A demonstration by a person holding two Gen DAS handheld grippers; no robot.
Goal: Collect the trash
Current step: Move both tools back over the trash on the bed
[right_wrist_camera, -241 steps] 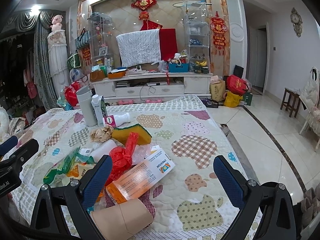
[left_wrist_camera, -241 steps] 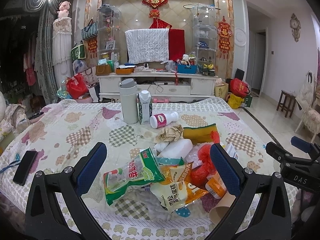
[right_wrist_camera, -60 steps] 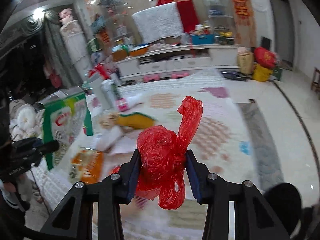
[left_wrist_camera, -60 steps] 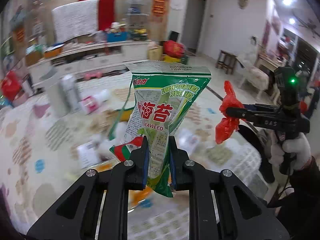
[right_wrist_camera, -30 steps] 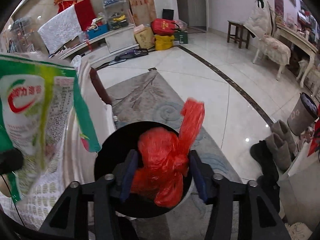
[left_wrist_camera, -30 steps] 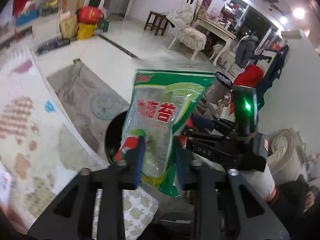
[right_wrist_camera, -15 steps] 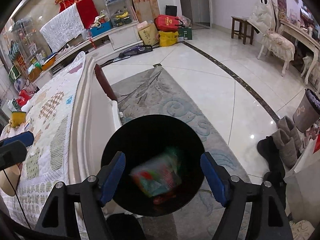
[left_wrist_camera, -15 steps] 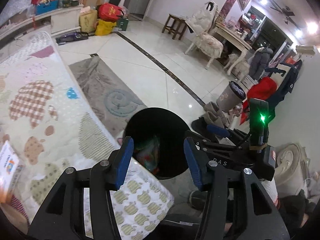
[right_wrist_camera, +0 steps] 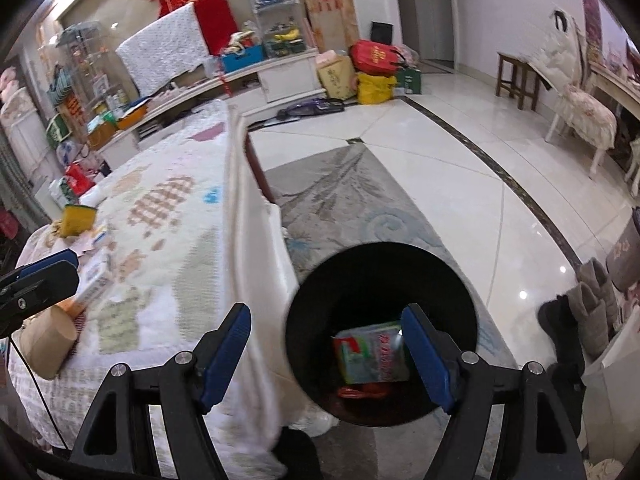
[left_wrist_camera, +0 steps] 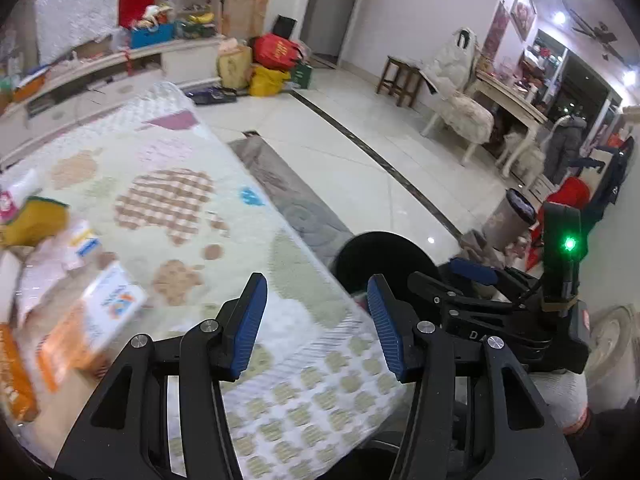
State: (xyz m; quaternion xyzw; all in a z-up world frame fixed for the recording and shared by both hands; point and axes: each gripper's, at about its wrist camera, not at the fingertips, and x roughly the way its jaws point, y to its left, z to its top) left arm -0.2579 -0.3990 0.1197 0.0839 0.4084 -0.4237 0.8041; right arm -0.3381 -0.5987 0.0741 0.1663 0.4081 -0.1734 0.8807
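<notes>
A round black trash bin [right_wrist_camera: 380, 308] stands on the floor beside the bed. The green seaweed bag [right_wrist_camera: 372, 354] lies inside it, with the red plastic bag [right_wrist_camera: 360, 392] under it. My right gripper [right_wrist_camera: 334, 354] is open and empty above the bin's left side. My left gripper [left_wrist_camera: 316, 320] is open and empty over the bed's corner, with the bin [left_wrist_camera: 380, 256] just beyond it. Leftover trash lies on the quilt: an orange and white box [left_wrist_camera: 92, 332], a yellow sponge [left_wrist_camera: 32, 224], an orange packet [left_wrist_camera: 12, 372] and a paper cup [right_wrist_camera: 46, 340].
The quilted bed [left_wrist_camera: 168, 208] fills the left of both views. A grey rug [right_wrist_camera: 352, 196] lies under the bin. Grey boots [right_wrist_camera: 592, 308] and a small patterned bin [left_wrist_camera: 508, 220] stand to the right. A TV cabinet [right_wrist_camera: 280, 68] and chairs [right_wrist_camera: 580, 116] are farther off.
Both grippers have swung left from over the bin toward the bed. The seaweed bag has settled in the bin. More of the quilt and its trash shows in the left wrist view.
</notes>
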